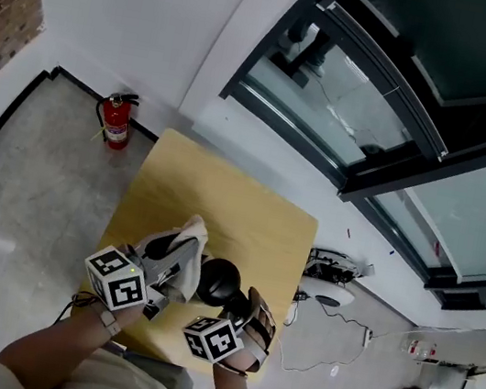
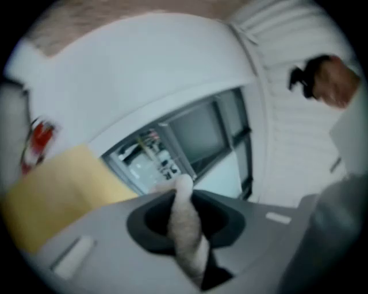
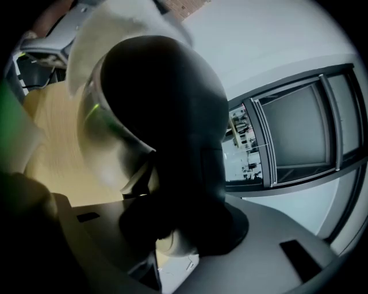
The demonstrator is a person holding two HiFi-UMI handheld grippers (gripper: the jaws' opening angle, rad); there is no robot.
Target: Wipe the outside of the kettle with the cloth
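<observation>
**Kettle gripped by its handle, cloth clamped in the other jaws**

Right gripper (image 3: pixel 172 229): the jaws are clenching the broad black handle (image 3: pixel 178 143) of the rounded steel-bodied kettle (image 3: pixel 106 135). The handle is rising straight out from between the jaws. The shiny body is sitting beyond it, off toward the left jaw's side, so the kettle is turning its handle side to these jaws. Upright or tipped: cannot tell.

Left gripper (image 2: pixel 183 198): the jaws are pinching a strip of cream fuzzy cloth (image 2: pixel 187 229), which is running lengthwise out through the gap. The rest of it is draping over the kettle's top, above the right jaws.

Surface: the kettle is sitting over the near part of a square pale-yellow wooden table (image 1: pixel 232 201); contact with the top is not readable.

Room, beyond the jaws: a grey concrete floor (image 1: pixel 44 163), a red fire extinguisher (image 1: pixel 117 120) against a white wall (image 1: pixel 135 12), and dark-framed glazing (image 1: pixel 380 101).
</observation>
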